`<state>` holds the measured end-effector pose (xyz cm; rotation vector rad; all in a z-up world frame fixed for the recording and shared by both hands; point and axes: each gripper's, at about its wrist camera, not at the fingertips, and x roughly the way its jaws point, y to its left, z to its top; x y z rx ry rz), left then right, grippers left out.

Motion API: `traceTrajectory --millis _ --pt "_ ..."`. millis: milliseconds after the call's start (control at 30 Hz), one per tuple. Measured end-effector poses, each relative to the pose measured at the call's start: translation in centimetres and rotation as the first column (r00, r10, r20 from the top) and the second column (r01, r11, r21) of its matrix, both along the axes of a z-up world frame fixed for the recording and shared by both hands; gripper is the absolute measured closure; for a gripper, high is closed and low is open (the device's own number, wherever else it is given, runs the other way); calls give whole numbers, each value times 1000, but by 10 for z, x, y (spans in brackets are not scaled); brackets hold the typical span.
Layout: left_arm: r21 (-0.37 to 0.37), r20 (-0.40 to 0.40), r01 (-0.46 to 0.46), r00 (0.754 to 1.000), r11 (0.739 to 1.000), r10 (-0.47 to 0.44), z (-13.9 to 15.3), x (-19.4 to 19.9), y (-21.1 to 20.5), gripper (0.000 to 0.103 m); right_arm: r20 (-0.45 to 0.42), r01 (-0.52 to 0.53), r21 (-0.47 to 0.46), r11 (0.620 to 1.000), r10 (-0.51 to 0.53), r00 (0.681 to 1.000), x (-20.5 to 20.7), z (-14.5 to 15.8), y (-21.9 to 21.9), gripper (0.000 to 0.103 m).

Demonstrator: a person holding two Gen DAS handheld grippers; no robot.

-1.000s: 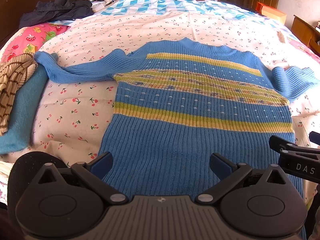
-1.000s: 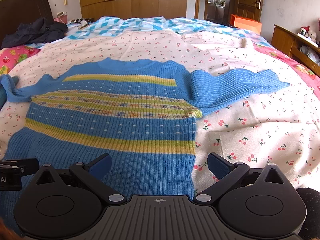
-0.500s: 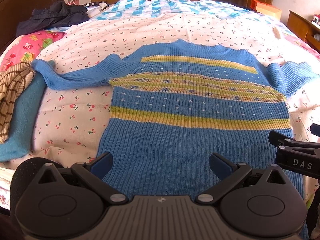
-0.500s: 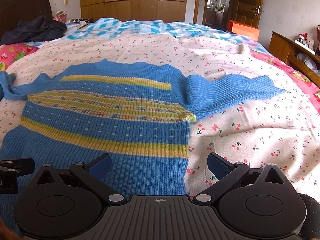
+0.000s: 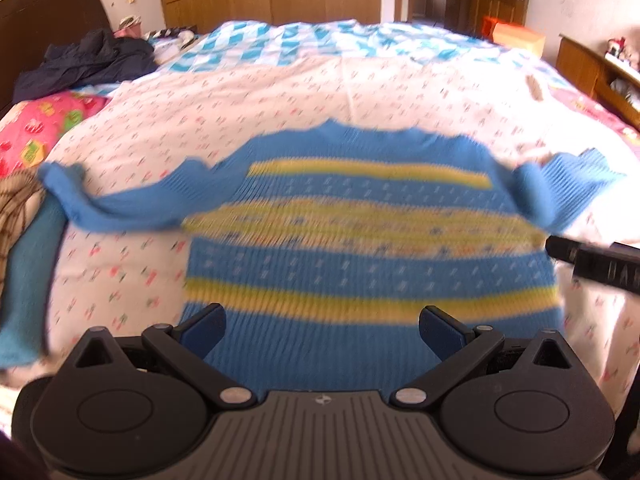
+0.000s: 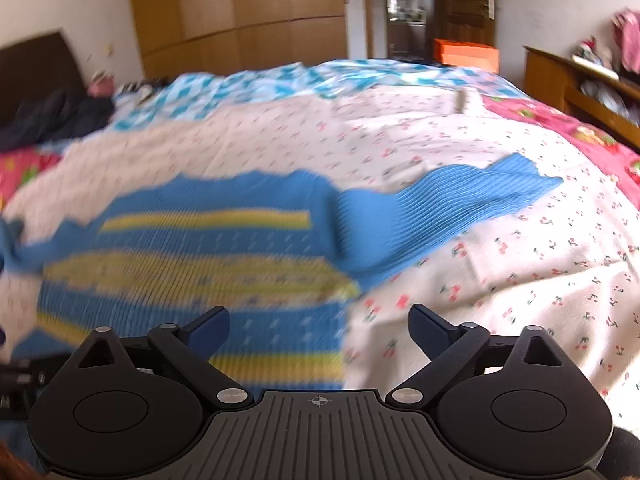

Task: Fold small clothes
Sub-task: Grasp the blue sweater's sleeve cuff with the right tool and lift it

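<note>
I see the striped sweater [image 5: 360, 248] flat on the bed [image 5: 248, 100]; my left gripper [image 5: 320, 330] and right gripper [image 6: 319, 326] hover spread, empty; I'd pinch both hem corners together, evenly.

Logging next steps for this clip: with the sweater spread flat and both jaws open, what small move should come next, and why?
Probably bring the right gripper up to the right sleeve and close on it, to fold it over the body. The sweater lies flat on the bed with both sleeves still spread outward, both jaws stand open and empty, and nothing is folded yet. The left gripper could do the same on its side.
</note>
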<state>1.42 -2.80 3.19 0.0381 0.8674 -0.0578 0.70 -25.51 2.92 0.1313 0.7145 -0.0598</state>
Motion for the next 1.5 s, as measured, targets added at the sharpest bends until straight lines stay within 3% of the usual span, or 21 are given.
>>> traceTrajectory --millis 133,267,433,633,800,833,900,967,1067,1267,1500 --pt "4 41 53 998 999 -53 8 20 -24 0 27 113 125 986 -117 993 27 5 -55 21" --pt "6 60 124 990 992 -124 10 45 -55 0 23 242 255 936 -256 966 47 -3 -115 30" --pt "4 61 203 977 979 -203 8 72 -100 0 -5 372 378 848 -399 917 71 -24 -193 43" --pt "-24 46 257 966 966 -256 0 96 -139 0 -29 451 546 706 -522 852 90 -55 -265 54" --pt "-34 23 280 960 959 -280 -7 98 -149 0 -20 441 614 655 -546 838 108 -69 -286 55" --pt "-35 19 282 959 959 -282 -7 97 -149 0 -20 440 621 649 -548 837 110 -70 -287 55" --pt "-36 13 283 959 959 -282 -8 96 -147 0 -17 436 622 650 -546 838 115 -71 -287 66" --pt "-40 11 277 961 960 -277 -8 95 -142 0 -36 432 636 640 -534 845 116 -68 -284 87" --pt "-46 22 256 967 965 -256 -5 92 -126 0 -22 382 678 628 -501 865 110 -54 -273 92" --pt "-60 57 163 985 985 -160 3 78 -68 0 97 169 730 662 -346 933 114 14 -209 94" --pt "-82 86 -6 996 997 13 0 55 31 0 188 -75 687 723 -77 979 141 77 -66 94"
